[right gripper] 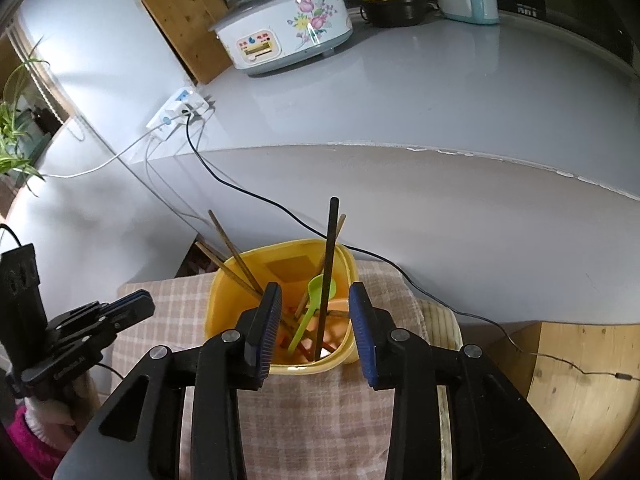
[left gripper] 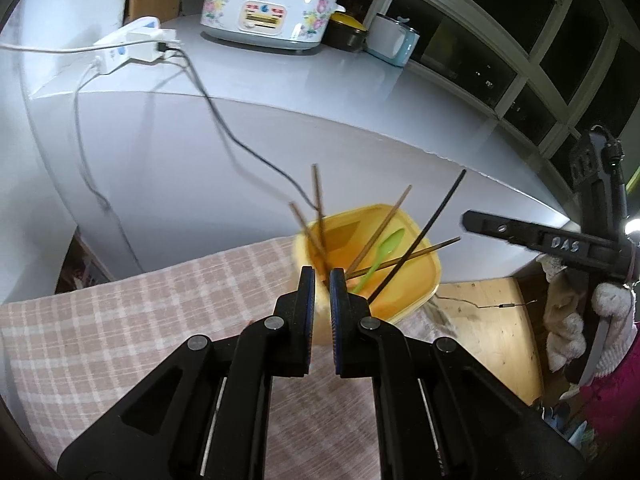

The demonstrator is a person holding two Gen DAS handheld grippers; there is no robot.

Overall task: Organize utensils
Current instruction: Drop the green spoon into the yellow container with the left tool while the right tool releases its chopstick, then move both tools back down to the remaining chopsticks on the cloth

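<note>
Utensils are gathered upright in the yellow container [right gripper: 280, 304], which sits on a checked cloth [right gripper: 320, 412] below the grey counter [right gripper: 440, 92]: brown chopsticks [right gripper: 232, 256] lean toward its left wall, a black chopstick [right gripper: 330, 264] stands near its middle, and a green spoon [right gripper: 310, 312] rests beside that. The right gripper [right gripper: 314, 332] is held over the container's near rim with jaws parted and nothing clasped, apparently so the black chopstick is freed. The left gripper [left gripper: 322, 284] is clenched on nothing, at the container's left.

Floral rice cooker [right gripper: 286, 26] (lidded) beside black pot [right gripper: 394, 6].
</note>
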